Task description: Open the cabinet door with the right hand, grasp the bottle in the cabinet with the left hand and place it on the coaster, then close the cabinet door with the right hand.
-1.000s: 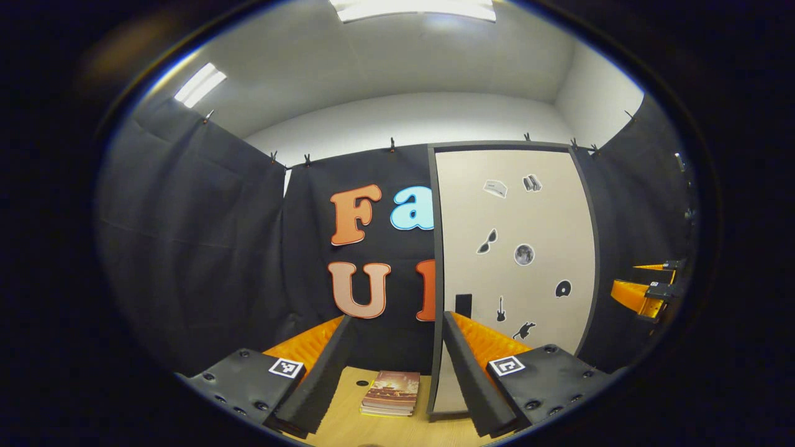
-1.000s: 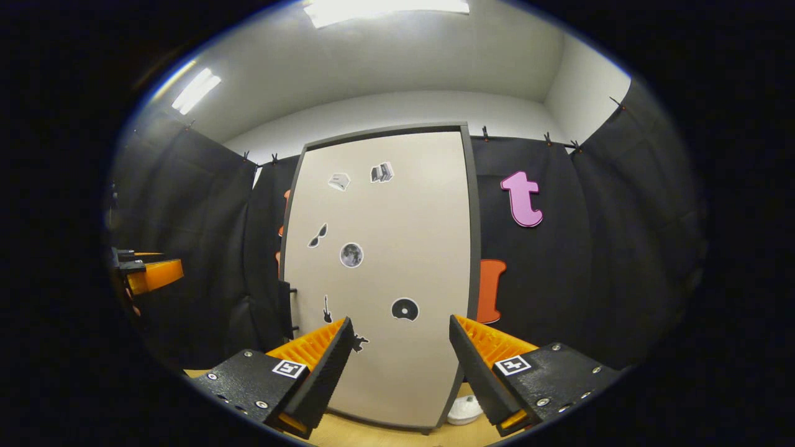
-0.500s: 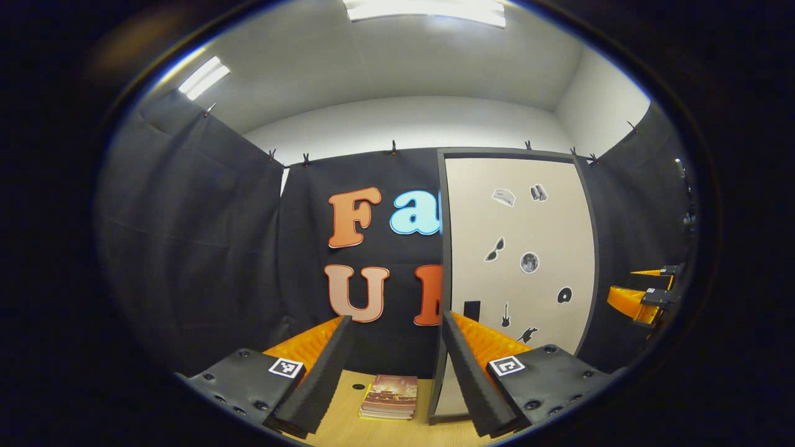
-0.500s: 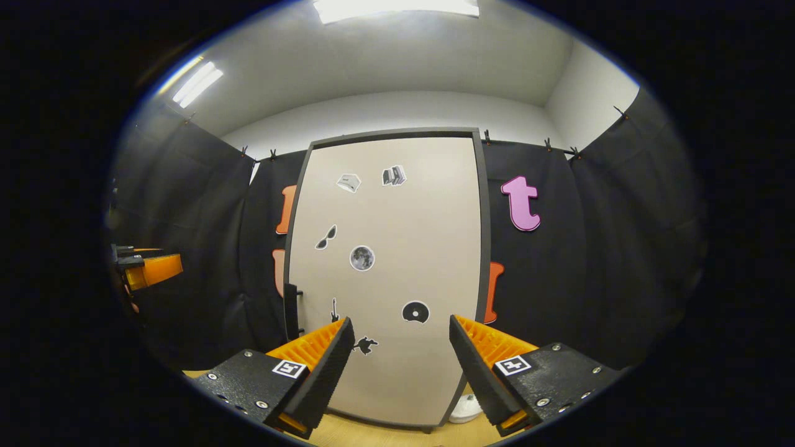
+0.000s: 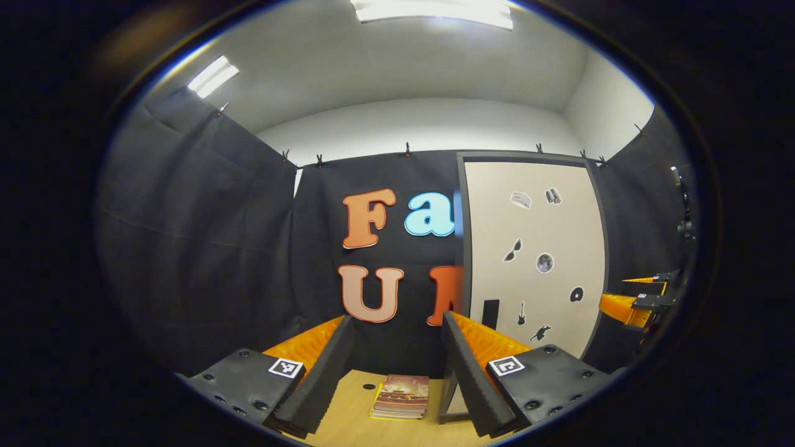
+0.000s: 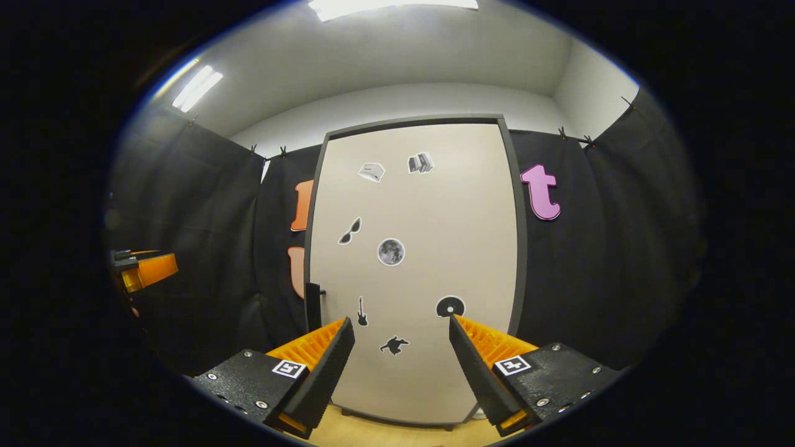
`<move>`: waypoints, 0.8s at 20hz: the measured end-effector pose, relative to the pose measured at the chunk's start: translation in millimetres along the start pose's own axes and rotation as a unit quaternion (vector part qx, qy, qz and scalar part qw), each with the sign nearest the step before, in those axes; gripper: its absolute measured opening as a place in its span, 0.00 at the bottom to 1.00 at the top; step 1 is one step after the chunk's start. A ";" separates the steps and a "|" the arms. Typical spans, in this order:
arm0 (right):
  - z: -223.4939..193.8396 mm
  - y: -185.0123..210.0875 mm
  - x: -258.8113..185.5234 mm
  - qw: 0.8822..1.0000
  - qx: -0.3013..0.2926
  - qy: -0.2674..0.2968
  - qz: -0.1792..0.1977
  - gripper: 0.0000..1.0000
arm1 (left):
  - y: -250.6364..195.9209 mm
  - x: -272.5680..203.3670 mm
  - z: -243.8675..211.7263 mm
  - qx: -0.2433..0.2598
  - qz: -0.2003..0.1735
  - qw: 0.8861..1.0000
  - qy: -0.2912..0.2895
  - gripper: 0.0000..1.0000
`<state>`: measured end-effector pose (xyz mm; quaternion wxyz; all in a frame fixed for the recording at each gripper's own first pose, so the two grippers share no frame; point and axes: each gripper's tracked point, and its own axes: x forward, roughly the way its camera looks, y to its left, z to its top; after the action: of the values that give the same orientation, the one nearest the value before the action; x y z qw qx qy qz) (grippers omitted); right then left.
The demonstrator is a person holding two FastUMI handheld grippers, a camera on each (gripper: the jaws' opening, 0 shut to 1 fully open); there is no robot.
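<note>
A tall beige cabinet door [image 6: 416,261] with a dark frame and small stickers stands shut straight ahead in the right gripper view. Its dark handle [image 6: 312,305] sits on the left edge, just above my right gripper's left finger. My right gripper [image 6: 400,320] is open with nothing between its fingers, a short way in front of the door. In the left gripper view the same door [image 5: 534,261] and handle [image 5: 490,313] stand to the right. My left gripper [image 5: 396,318] is open and holds nothing. The shut door hides the cabinet's inside.
A short stack of books [image 5: 402,395] lies on the wooden table [image 5: 348,422] left of the cabinet, with a small dark round spot [image 5: 369,386] beside it. The right gripper [image 5: 633,304] shows at the far right, the left gripper [image 6: 143,273] at the far left.
The cabinet has drifted to the right in both views and looks slightly larger in the right gripper view. Both grippers stay open and the door stays shut.
</note>
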<state>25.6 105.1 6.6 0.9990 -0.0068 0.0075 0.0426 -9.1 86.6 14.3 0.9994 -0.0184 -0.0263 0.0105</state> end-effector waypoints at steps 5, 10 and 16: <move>-18.9 44.1 28.3 0.999 0.000 0.021 0.038 0.94 | 41.3 -13.6 -10.2 0.013 0.044 0.999 0.007 0.91; -44.0 94.6 61.8 0.996 -0.006 0.052 0.074 0.95 | 79.0 -27.1 -17.1 0.024 0.080 0.996 0.015 0.93; -77.5 144.8 110.0 0.991 -0.024 0.100 0.090 0.88 | 128.3 -45.4 -26.4 0.032 0.129 0.991 0.020 0.93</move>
<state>121.7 257.7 -74.5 0.9850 -0.0339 0.1072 0.1312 -55.7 212.8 -19.2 0.9901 0.0102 -0.0035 0.1396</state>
